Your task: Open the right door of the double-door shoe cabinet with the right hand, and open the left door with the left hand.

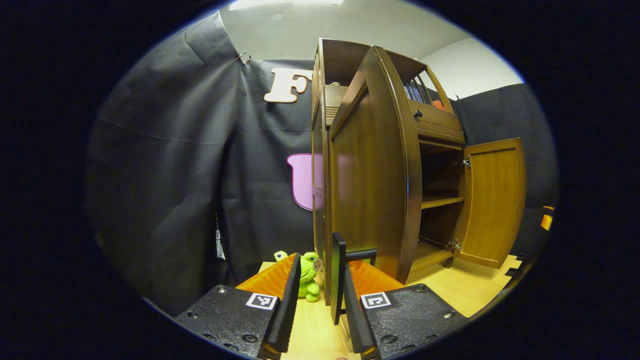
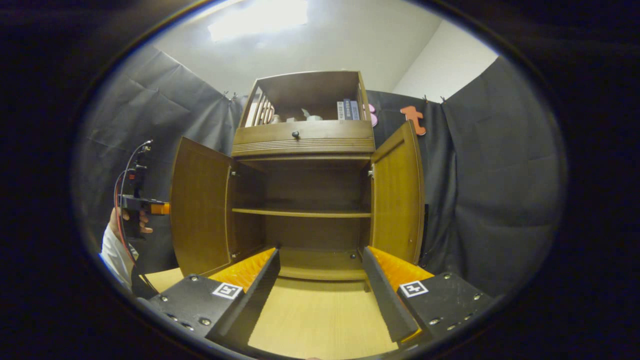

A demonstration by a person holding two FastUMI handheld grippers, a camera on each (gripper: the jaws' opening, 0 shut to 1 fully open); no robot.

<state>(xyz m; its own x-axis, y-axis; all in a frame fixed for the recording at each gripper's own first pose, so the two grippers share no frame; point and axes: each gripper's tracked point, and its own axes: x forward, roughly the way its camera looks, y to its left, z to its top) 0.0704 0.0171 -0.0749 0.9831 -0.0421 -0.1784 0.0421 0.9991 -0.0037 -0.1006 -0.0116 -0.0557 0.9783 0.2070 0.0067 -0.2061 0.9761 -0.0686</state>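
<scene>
Since both doors stand swung out from the cabinet (image 2: 305,145) in the right gripper view, the task looks all but done: the left door (image 2: 200,210) hangs wide at nine o'clock of the opening, the right door (image 2: 397,195) at three o'clock, and the bare shelf (image 2: 300,213) and floor of the cabinet show between them. What is left, by my judgement, is only for the left tongs to let go and draw back.

In the left gripper view the left tongs (image 1: 316,280) are nearly together, and the left door's lower edge, with a dark handle (image 1: 361,254) on it, stands just at the right finger. I cannot tell whether both fingers press on it. A green toy (image 1: 307,277) sits on the tabletop (image 1: 465,285) behind the left finger, at about eleven o'clock of the tips.

The right tongs (image 2: 320,280) are wide apart and hold nothing; they hover over the tabletop at six o'clock of the cabinet, clear of both doors. At nine o'clock in that view a hand (image 2: 127,220) holds the other gripper just beside the left door's outer face.
</scene>
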